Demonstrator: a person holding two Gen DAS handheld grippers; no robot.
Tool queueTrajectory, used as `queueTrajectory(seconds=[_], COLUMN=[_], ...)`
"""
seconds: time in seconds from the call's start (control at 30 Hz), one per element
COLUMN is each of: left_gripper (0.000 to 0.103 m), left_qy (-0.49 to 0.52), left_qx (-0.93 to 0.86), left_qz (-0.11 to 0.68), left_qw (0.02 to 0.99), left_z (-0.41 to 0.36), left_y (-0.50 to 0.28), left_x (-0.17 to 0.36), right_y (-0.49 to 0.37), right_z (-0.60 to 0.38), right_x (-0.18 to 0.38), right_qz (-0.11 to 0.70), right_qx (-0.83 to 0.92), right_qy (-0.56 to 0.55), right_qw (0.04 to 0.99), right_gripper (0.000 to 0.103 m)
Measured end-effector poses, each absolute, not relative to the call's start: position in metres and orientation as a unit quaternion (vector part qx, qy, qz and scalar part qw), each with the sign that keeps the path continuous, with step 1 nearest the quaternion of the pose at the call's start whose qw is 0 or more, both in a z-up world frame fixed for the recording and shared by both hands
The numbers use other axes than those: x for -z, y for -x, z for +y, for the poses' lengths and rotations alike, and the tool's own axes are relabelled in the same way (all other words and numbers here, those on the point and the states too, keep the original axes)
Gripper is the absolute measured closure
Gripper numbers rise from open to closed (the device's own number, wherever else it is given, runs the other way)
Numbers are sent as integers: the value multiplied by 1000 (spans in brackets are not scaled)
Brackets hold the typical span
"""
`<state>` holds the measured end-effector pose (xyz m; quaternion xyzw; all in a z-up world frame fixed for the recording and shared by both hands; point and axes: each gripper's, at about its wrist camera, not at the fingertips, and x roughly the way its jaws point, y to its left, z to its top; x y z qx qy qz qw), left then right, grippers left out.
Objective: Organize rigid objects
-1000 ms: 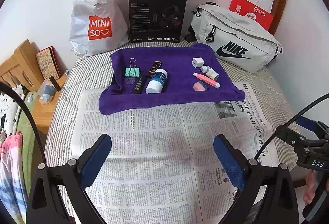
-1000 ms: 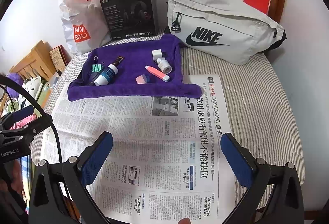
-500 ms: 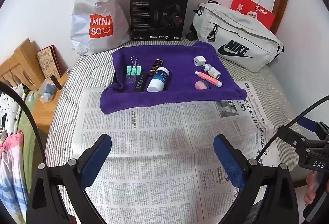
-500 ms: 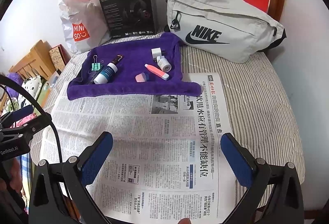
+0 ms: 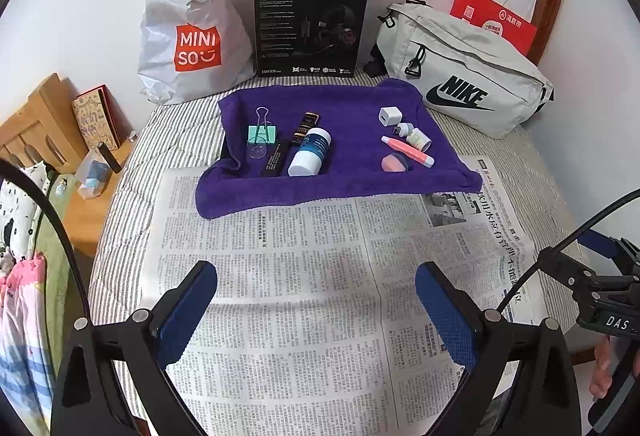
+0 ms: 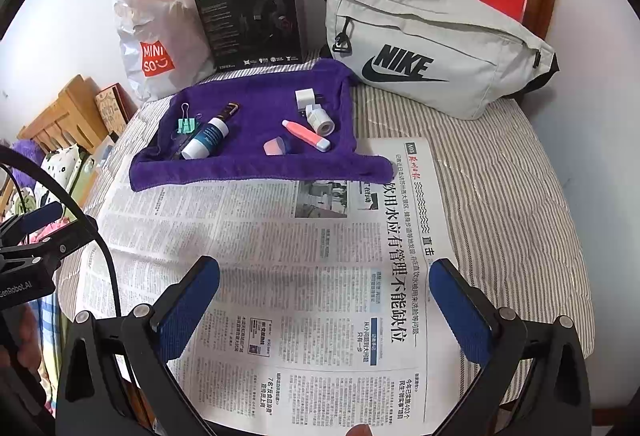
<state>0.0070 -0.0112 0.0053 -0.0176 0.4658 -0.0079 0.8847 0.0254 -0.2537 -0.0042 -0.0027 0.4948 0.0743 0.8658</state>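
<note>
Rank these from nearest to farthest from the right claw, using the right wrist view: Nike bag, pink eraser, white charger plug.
1. Pink eraser, front of the purple towel.
2. White charger plug, towel's back.
3. Nike bag, against the wall, right.

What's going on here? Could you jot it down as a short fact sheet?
Surface: striped bed under a newspaper
Items: on purple towel, including white bottle, green binder clip, pink tube, white charger
Left gripper: open, empty, over the newspaper
Right gripper: open, empty, over the newspaper
Progress: nothing picked up yet
</note>
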Motion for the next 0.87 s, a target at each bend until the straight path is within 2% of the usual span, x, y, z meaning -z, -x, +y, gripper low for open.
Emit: queueTrajectory(seconds=[0.87], left_gripper=[3], left_qy=[29], left_qx=[12], left_qz=[470], left_qw=[882], left_z=[-11], left_y=[-11], left_x=[-1], right_y=[-28], right_z=[-252], right_x=[8], right_qz=[501], right_qx=[-77], right_qy=[6], right_qw=[862], right_gripper=[0])
